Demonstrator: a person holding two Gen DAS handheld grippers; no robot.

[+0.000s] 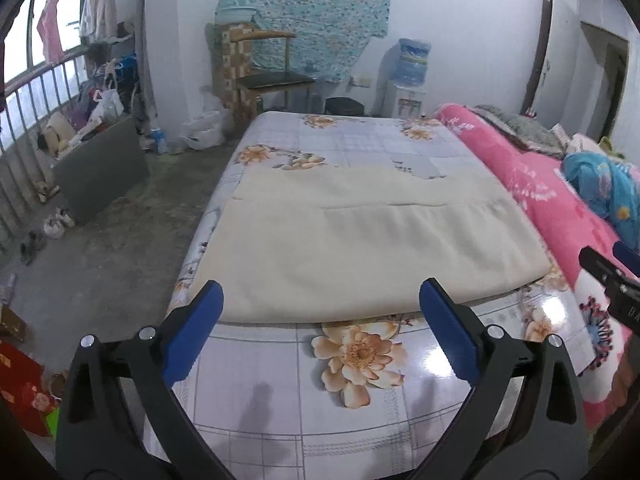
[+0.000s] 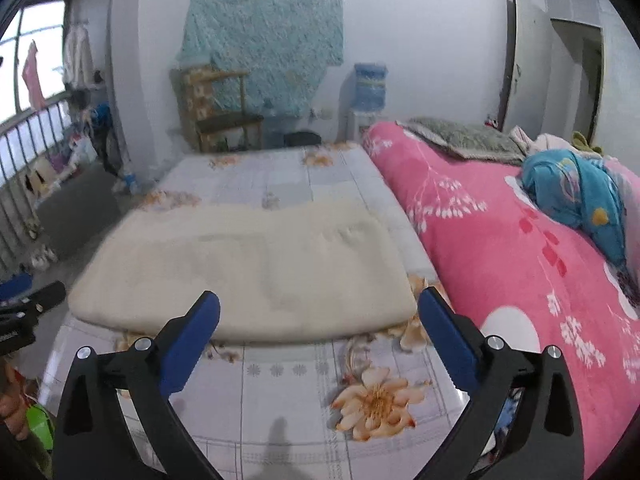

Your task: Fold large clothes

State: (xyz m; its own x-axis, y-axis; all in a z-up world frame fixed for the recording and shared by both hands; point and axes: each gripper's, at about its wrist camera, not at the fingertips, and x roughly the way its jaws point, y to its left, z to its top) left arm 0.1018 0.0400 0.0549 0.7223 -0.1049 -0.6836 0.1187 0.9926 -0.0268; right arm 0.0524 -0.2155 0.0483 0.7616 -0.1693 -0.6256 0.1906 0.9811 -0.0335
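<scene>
Both sets of tongs stand wide apart and hold nothing: the left tongs and the right tongs each frame bare bed and cloth between their blue pads, with no fabric pinched.

The thing we are folding is the cream blanket, lying flat on the floral-sheeted bed. It is already doubled, by the look of the layered edge across its far part. It sits ahead of and below both tongs, its near edge just beyond the fingertips in each view. Its long axis runs left to right across the bed, crosswise to the way we point.

To its right, just beside its right edge, lies the pink quilt, with a blue bundle on top.

From the left wrist view the near left corner lies close by the left pad, so the left tongs are nearer that end. From the right wrist view the near right corner sits just by the right pad, so that end belongs to the right tongs.

We judge the next fold would bring one short end over to the other, along that long axis.
</scene>
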